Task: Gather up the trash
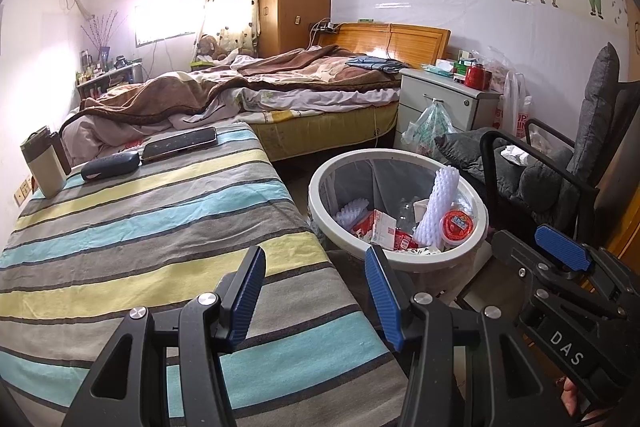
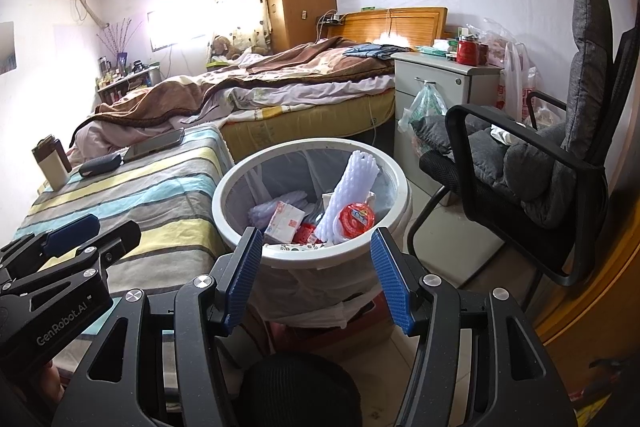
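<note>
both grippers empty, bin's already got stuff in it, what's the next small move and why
Probably swing the right gripper toward the crumpled white tissue on the chair seat. Both grippers stand open and empty, the left gripper over the striped cloth, which shows no trash. The bin sits right beside the chair.

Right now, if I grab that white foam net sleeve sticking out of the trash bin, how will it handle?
The foam net sleeve looks very light and squashy, so jaws would likely crush it. It leans loosely on the trash bin contents, so it should lift free easily.
</note>
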Demonstrator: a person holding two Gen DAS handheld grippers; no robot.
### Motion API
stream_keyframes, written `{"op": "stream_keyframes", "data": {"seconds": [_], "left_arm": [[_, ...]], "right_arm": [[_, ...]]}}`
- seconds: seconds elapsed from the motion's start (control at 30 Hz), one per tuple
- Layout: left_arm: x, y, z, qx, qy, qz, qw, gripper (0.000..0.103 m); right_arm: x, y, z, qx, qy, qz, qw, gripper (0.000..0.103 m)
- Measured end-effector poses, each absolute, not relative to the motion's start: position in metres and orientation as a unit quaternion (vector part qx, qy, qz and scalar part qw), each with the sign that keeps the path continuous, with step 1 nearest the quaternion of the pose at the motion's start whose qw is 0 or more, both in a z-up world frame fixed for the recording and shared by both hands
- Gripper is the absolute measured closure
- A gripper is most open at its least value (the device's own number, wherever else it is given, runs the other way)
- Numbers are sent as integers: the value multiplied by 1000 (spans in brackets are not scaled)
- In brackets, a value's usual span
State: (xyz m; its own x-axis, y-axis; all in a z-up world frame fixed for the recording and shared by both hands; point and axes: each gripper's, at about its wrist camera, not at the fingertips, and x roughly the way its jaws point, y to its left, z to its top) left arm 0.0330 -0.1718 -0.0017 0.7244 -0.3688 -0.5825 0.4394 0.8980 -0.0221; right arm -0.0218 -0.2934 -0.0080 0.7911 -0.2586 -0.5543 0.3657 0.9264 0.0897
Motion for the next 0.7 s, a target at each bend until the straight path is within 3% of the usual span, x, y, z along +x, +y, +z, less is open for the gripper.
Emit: {"op": "stream_keyframes", "data": {"seconds": [0.7], "left_arm": [[37, -174, -4, 54, 310, -218, 924, 51]], "right_arm": [[-22, -292, -7, 96, 279, -165, 941, 45]]}}
